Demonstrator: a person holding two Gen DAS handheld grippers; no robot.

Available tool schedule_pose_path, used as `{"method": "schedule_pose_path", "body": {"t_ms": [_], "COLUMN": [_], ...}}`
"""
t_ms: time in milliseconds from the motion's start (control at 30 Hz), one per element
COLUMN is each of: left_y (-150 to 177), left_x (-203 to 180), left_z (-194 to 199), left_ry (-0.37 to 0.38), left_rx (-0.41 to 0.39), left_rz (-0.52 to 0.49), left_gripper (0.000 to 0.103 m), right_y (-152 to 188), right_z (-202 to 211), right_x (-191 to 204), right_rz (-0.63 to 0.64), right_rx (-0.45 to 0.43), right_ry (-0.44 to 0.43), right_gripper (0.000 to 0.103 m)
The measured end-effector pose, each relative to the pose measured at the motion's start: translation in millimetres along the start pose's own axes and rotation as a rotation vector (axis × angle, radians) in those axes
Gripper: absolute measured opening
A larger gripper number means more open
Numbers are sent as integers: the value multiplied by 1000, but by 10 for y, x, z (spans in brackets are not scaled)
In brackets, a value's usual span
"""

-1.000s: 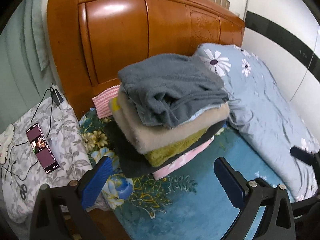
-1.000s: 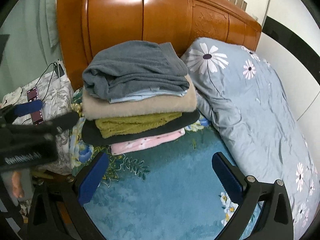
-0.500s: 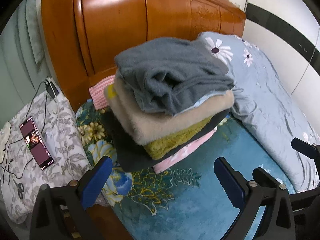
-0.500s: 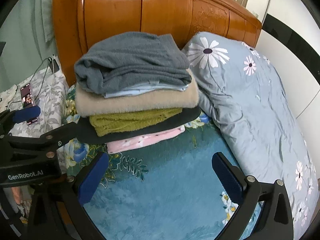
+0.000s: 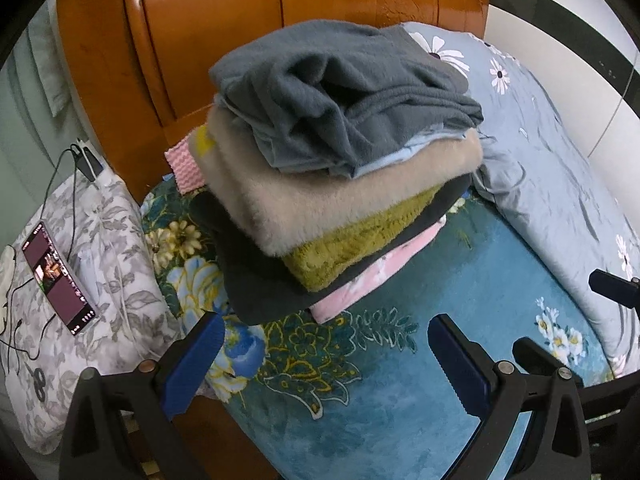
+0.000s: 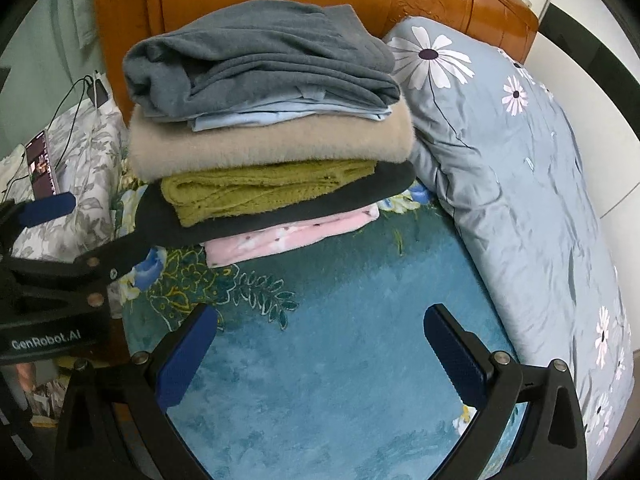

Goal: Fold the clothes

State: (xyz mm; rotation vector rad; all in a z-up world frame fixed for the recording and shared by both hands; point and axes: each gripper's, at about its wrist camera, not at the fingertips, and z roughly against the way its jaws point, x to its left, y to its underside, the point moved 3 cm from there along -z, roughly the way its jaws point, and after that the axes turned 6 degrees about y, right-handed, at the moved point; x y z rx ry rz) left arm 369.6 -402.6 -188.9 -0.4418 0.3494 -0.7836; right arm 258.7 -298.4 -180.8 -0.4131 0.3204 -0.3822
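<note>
A stack of folded clothes (image 5: 340, 184) sits on the teal floral bedspread (image 5: 400, 380) by the wooden headboard. From the top it holds a grey fleece (image 6: 260, 60), a light blue garment, a beige fluffy piece (image 6: 272, 144), an olive knit (image 6: 256, 188), a dark grey piece and a pink floral piece (image 6: 288, 236). My left gripper (image 5: 324, 356) is open and empty, just in front of the stack. My right gripper (image 6: 320, 352) is open and empty, a little back from the stack. The left gripper also shows at the left edge of the right wrist view (image 6: 52, 240).
A light blue flowered duvet (image 6: 520, 184) lies to the right of the stack. A grey floral pillow (image 5: 96, 264) at the left carries a phone (image 5: 56, 276) with cables and a charger. The orange wooden headboard (image 5: 240, 20) stands behind.
Both grippers have moved closer to the stack, which now looms larger in both views. Both stay open and empty.
</note>
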Motion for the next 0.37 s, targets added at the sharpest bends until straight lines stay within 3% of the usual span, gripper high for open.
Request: {"method": "schedule_pose_path", "body": {"t_ms": [200,367], "left_y": [3,-17], "left_x": [-42,-90], "left_z": [19,12], "left_ry": [-11,22], "left_rx": [-33,-27], "left_rz": [-15,-20], "left_gripper": [103,103], "right_y": [32,32], "right_z": [-31,-18], "right_x": [-52,-65], "right_rz": [-16,-21], "right_rx": [26,33], "right_ry": [8,4], "right_gripper": [103,103]}}
